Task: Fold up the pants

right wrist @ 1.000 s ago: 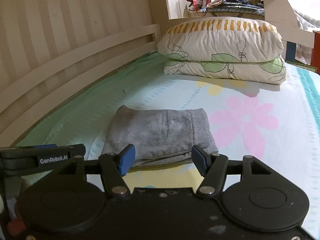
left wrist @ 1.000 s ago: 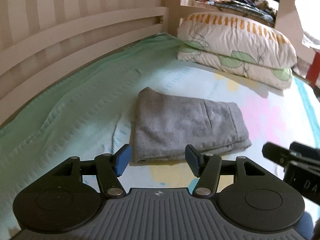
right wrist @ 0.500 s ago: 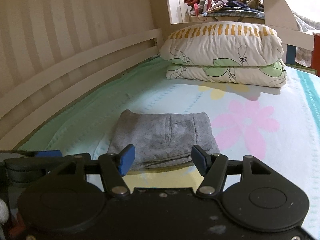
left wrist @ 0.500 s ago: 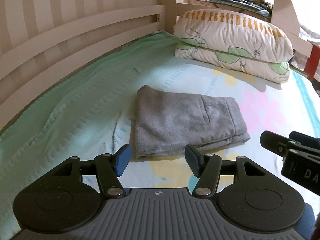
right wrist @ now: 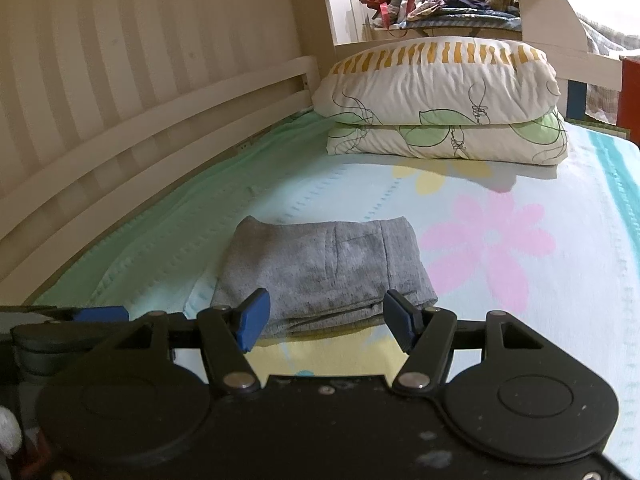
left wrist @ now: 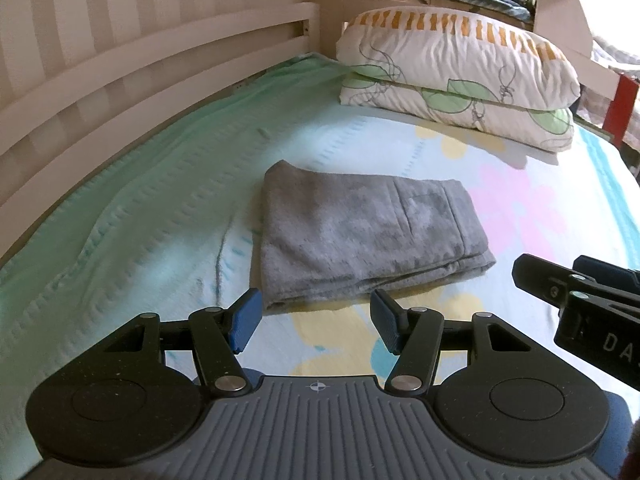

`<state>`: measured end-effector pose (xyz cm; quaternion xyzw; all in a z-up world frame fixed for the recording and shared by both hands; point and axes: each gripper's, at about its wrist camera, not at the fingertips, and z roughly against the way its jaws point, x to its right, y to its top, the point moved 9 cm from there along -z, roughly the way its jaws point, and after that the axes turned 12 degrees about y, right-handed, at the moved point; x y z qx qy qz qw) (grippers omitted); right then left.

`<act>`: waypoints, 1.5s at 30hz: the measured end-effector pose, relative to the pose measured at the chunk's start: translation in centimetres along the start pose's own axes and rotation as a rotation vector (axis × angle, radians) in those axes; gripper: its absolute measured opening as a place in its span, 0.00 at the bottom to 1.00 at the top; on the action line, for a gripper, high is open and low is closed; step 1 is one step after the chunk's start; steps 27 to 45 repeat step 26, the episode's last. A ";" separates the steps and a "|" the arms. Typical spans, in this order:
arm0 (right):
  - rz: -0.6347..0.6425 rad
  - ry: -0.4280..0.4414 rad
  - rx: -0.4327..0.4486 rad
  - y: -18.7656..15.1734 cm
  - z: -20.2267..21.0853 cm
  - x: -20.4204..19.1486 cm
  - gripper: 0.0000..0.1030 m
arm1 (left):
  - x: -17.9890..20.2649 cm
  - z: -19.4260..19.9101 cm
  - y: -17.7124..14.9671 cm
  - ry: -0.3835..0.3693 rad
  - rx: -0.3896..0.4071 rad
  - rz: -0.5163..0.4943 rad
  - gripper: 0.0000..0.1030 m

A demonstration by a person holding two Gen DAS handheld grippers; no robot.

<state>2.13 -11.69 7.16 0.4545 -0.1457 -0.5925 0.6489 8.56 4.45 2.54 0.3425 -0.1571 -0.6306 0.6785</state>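
Observation:
The grey pants (left wrist: 360, 236) lie folded into a compact rectangle in the middle of the bed, a pocket seam showing on top. My left gripper (left wrist: 316, 322) hovers just short of their near edge, open, with nothing between its blue pads. In the right wrist view the same grey pants (right wrist: 324, 272) lie flat ahead. My right gripper (right wrist: 326, 320) is open too, holding nothing, its fingers framing the near edge without touching it. The right gripper's body (left wrist: 580, 300) shows at the right edge of the left wrist view, and the left gripper's fingers (right wrist: 100, 314) show at the left edge of the right one.
The bed sheet (left wrist: 140, 220) is pale green and blue with pink and yellow flowers. Two stacked pillows (right wrist: 440, 100) lie at the head of the bed. A cream slatted bed rail (left wrist: 120, 60) runs along the left. Piled clothes (right wrist: 420, 0) show beyond the headboard.
The left wrist view has shifted a little, so the pants sit slightly more central and upright. Both grippers keep the same opening and the pants lie unmoved.

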 end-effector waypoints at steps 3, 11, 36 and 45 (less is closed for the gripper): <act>-0.004 0.001 0.000 -0.1 0.0 -0.1 0.64 | 0.0 -0.1 0.0 0.000 -0.004 0.001 0.56; -0.016 -0.001 -0.002 -0.3 -0.1 0.2 0.64 | 0.2 -0.3 -0.1 -0.009 -0.018 0.001 0.56; -0.024 -0.001 -0.015 -0.5 -0.7 0.3 0.64 | 0.5 -0.7 -0.2 -0.010 -0.025 -0.009 0.56; -0.024 -0.001 -0.015 -0.5 -0.7 0.3 0.64 | 0.5 -0.7 -0.2 -0.010 -0.025 -0.009 0.56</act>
